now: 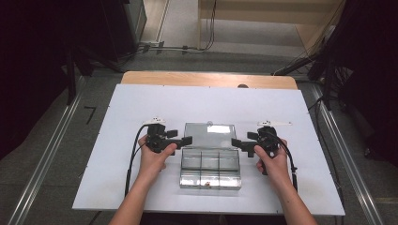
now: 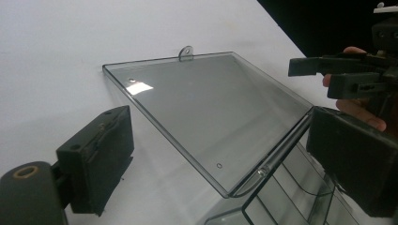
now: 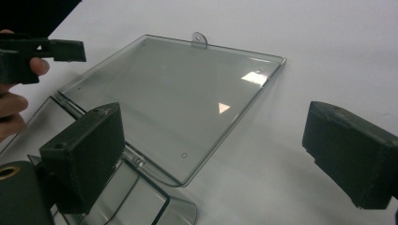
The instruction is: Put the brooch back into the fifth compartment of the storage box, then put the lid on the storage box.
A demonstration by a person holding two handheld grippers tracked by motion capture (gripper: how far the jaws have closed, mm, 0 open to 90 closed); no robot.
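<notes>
White bench [image 1: 141, 103] with dark grey floor all around it, wooden edge poking out at the far side. Sitting between the two grippers is a clear plastic compartment box [image 1: 210, 172] with its flat see-through lid [image 1: 209, 136] swung fully open and lying back on the bench, a small hanging tab on the lid's far edge. Something small and reddish sits in the near row of compartments, too tiny to say what.

Left gripper [image 1: 187, 140] is just off the lid's left edge, jaws pointing inward toward the hinge. In the left gripper view the lid [image 2: 206, 112] lies in the gap between its jaws, but the pads aren't pressing on anything, so it's spread wide and holding nothing.

Right gripper [image 1: 236, 143] mirrors it just off the lid's right edge. Its own view shows the lid [image 3: 173, 98] between its two black jaws, which also stand wide apart, nothing gripped. Each hand's fingers wrap the gripper body.
</notes>
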